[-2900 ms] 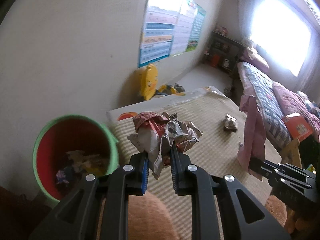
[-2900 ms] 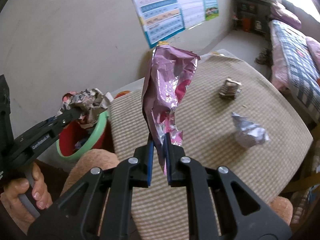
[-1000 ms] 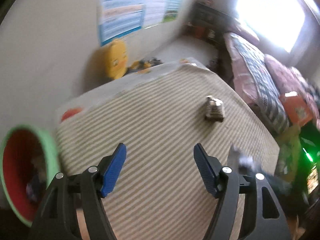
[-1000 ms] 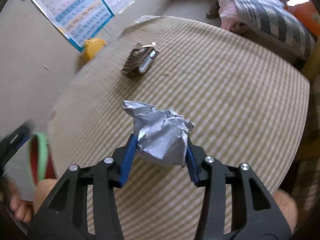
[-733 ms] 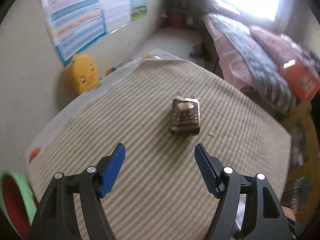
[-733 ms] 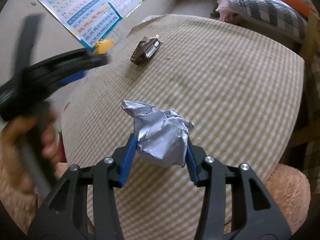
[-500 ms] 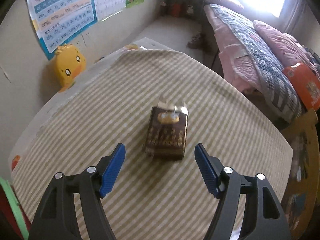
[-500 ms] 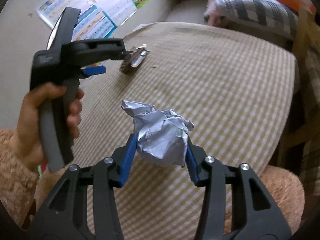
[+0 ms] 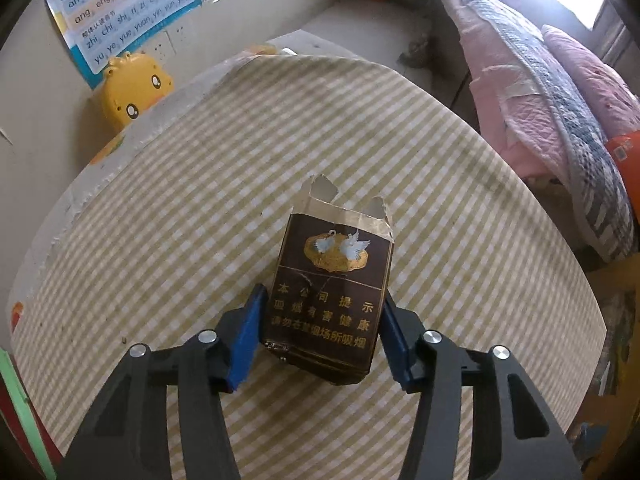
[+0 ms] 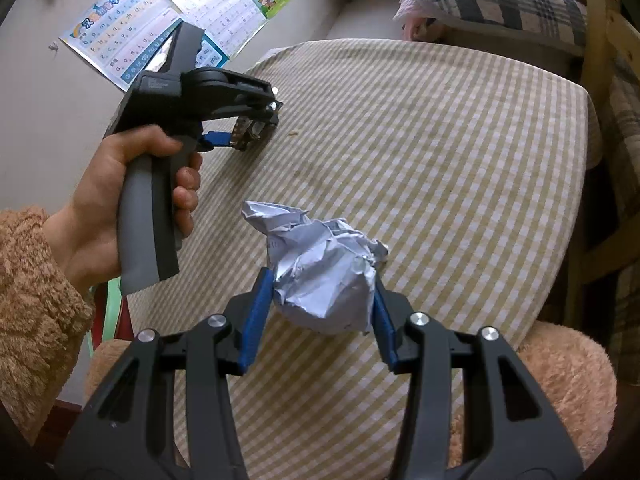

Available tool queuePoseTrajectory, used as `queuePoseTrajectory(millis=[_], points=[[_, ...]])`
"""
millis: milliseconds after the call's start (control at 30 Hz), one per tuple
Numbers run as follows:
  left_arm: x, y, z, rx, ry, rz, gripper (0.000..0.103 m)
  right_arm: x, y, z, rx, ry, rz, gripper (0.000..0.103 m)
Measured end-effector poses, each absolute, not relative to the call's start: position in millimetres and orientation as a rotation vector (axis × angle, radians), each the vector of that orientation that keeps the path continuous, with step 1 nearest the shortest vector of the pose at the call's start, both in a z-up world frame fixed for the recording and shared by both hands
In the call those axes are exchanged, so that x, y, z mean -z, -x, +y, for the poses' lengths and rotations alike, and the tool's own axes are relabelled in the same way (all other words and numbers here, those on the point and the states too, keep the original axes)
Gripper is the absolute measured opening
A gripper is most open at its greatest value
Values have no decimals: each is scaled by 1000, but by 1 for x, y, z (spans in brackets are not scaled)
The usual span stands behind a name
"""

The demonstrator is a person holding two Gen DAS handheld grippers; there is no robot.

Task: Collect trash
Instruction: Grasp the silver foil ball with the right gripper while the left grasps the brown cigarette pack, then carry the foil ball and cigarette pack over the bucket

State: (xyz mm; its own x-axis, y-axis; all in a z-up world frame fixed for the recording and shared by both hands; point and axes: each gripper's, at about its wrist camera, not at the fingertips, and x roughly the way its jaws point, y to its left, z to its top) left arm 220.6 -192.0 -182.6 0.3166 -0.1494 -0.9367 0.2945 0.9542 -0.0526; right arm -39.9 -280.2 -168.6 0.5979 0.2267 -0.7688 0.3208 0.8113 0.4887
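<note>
**Both grippers on trash over the checked table**

Now, largest first: table (image 9: 420, 152) covered in yellow-and-white checked cloth fills both views. Wall behind carries a pinyin poster (image 9: 128, 12); yellow duck toy (image 9: 132, 94) sits at the table's far-left edge. Bed with pink and plaid bedding (image 9: 560, 92) along the right. Bin (image 9: 10, 396) with green rim and red inside, only a sliver at the lower-left edge of the left wrist view.

Left gripper (image 9: 320, 332), pointing steeply down, jaws have just been closing; blue pads sit on either side of the brown cigarette pack (image 9: 332, 292), right pad on its edge, left pad touching or nearly so. Pack lies on the cloth, torn top facing away. In the right wrist view the person's left hand (image 10: 120, 204), fuzzy tan sleeve, holds that gripper over the pack at the table's far-left part.

Right gripper (image 10: 320, 308) clamped on the crumpled paper ball (image 10: 324, 272), pads pressing both sides, above the near part of the table. Crumb (image 10: 294, 133) on the cloth near the pack.
</note>
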Motion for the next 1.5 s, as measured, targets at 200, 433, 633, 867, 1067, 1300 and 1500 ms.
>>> queuePoseTrajectory(millis=[200, 433, 633, 867, 1067, 1300, 1500], points=[[155, -185, -157, 270, -168, 1093, 50, 164, 38, -272, 74, -605, 943, 45], [100, -115, -93, 311, -148, 963, 50, 140, 37, -258, 96, -524, 916, 45], [66, -60, -41, 326, -100, 898, 50, 117, 40, -241, 88, -462, 899, 45], [53, -23, 5, 278, -36, 852, 50, 82, 42, -211, 60, -381, 862, 45], [34, -11, 26, 262, -18, 792, 51, 51, 43, -189, 47, -306, 819, 45], [26, -5, 45, 246, 10, 759, 51, 20, 42, -165, 32, -221, 769, 45], [22, -3, 56, 230, 31, 741, 51, 9, 39, -153, 19, -193, 754, 45]])
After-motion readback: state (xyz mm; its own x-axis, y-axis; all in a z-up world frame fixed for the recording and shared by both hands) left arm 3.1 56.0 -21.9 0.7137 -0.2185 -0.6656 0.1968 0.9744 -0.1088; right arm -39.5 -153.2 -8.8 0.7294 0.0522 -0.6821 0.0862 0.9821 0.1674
